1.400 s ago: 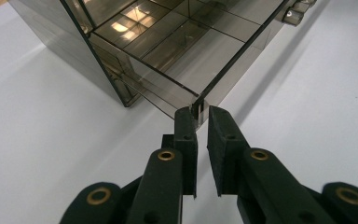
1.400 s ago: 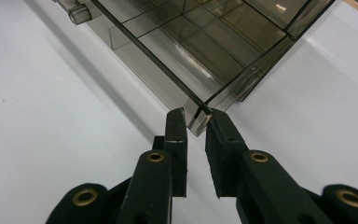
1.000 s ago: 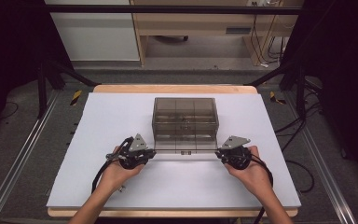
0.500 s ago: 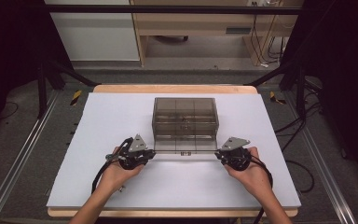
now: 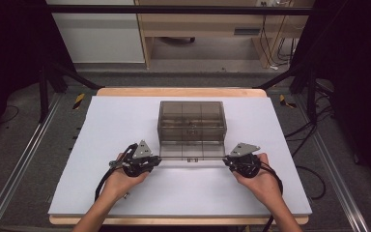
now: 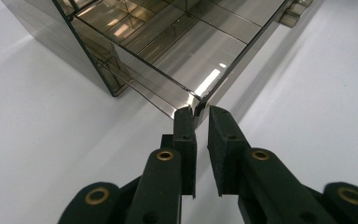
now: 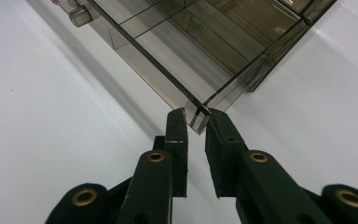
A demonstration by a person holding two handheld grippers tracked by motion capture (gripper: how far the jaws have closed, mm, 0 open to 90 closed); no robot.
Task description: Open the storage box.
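A white table top [image 5: 125, 125] on a wooden board fills the middle of the high view, with dark floor and metal rails at both sides. On it, a little beyond the centre, stands a smoky transparent organiser box [image 5: 192, 121] divided into compartments. Its drawer [image 5: 192, 152], a shallow tray of the same tinted plastic with inner dividers, sticks out of the box's near face toward the person and lies flat just above the white surface.

The person's forearms come in from the bottom edge. The left gripper [image 5: 150, 161] sits at the drawer's near left corner and the right gripper [image 5: 230, 162] at its near right corner, the two facing each other across the drawer's front edge.

In the left gripper view, the drawer [image 6: 186, 51] reaches away from the jaws, and its corner is wedged between the two black pads [image 6: 185, 126], which are drawn close together and pinch the thin front wall. In the right gripper view, the opposite corner of the drawer [image 7: 223, 42] sits likewise between narrowly spaced pads [image 7: 175, 128], clamped on the plastic edge. A small round knob [image 7: 78, 16] shows on the drawer's front wall at the upper left there.
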